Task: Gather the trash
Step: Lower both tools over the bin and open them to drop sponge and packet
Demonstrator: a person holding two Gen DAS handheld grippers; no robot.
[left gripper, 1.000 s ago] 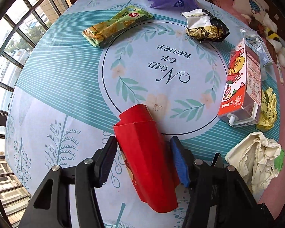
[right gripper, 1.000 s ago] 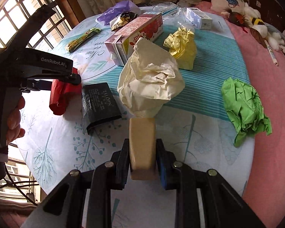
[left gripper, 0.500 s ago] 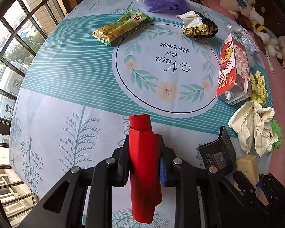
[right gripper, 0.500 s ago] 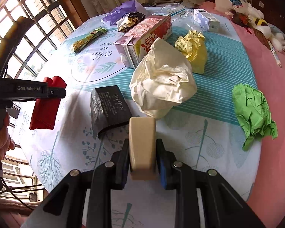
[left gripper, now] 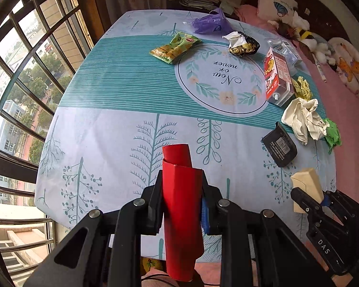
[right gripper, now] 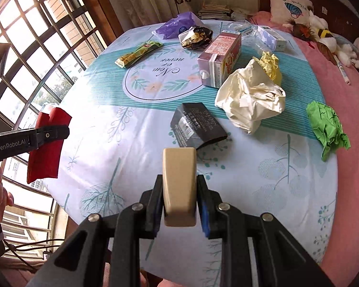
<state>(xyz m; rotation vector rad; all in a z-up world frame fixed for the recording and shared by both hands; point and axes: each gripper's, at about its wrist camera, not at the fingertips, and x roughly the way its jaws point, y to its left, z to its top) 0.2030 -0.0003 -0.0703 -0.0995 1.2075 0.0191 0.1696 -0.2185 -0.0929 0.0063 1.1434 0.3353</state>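
Both loads are lifted clear of the table [left gripper: 112, 110], left gripper [left gripper: 182, 201] jaws pinching a red carton [left gripper: 180, 217], right gripper [right gripper: 179, 197] jaws a beige block [right gripper: 179, 186], each likely headed to an unseen bin.

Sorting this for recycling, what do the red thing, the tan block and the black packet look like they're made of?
Red sleeve: likely thin matte card, with crisp folded edges. Tan block: smooth, rounded corners, maybe plastic or foam, uncertain. Black packet: probably plastic film or foil, slightly glossy, with printed text.
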